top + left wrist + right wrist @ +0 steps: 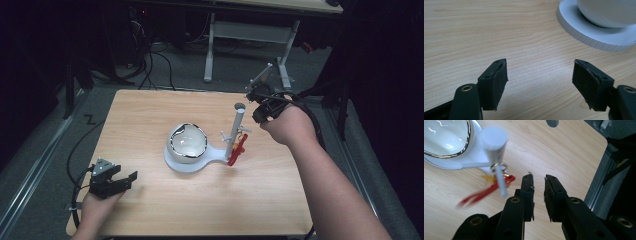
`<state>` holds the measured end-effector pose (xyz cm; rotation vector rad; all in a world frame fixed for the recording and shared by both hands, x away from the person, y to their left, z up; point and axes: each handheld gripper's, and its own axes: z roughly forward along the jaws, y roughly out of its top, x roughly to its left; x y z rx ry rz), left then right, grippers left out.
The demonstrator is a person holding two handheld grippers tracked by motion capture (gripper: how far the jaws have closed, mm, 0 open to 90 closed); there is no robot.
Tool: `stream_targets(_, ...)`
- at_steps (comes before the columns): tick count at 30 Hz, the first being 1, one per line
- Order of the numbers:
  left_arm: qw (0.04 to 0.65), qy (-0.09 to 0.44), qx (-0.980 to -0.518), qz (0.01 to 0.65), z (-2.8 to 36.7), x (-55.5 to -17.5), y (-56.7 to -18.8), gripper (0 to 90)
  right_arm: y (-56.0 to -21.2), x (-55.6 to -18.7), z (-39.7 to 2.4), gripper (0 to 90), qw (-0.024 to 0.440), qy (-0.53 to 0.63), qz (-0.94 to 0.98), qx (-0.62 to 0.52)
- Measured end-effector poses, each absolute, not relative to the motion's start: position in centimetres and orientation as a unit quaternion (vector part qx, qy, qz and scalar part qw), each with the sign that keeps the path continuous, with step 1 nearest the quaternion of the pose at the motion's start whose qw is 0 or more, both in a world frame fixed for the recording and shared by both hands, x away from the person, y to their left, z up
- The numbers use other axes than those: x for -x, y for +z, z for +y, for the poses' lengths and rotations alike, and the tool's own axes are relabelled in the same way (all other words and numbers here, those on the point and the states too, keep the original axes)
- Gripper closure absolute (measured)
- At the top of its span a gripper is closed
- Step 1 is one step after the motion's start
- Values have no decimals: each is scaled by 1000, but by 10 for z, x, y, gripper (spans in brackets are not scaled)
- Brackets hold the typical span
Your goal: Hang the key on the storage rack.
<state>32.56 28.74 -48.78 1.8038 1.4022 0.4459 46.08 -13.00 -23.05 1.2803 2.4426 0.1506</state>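
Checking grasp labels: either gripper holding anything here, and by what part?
Nothing held. Left gripper is open over bare table. Right gripper's jaws are nearly closed on an empty gap, beside the red tag.

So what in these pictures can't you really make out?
- Red tag hanging from the grey upright post: smeared by motion blur in the right gripper view, tiny in the high view, so its shape is unclear.
- White glossy bowl on the white round base: cut off by the top edge in the left gripper view.
- Bowl's contents: glare on the inside in the high view.
- Right tool: nearly closed; the hand covers it from above.
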Motion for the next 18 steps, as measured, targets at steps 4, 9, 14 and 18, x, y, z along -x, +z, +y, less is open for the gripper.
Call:
stream_targets(4,395,176,-713,552,287,-326,-488,287,-231,-459,-132,763,187,55,867,-458)
stream_targets(9,394,176,-714,551,286,-326,-488,287,-234,-454,-139,751,180,56,865,-466)
stream_targets(14,393,176,-715,551,284,-326,-488,286,-238,-450,-147,747,172,54,862,-474)
stream_targets(18,392,176,-715,551,284,-326,-488,287,-246,-447,-155,738,167,54,860,-479)
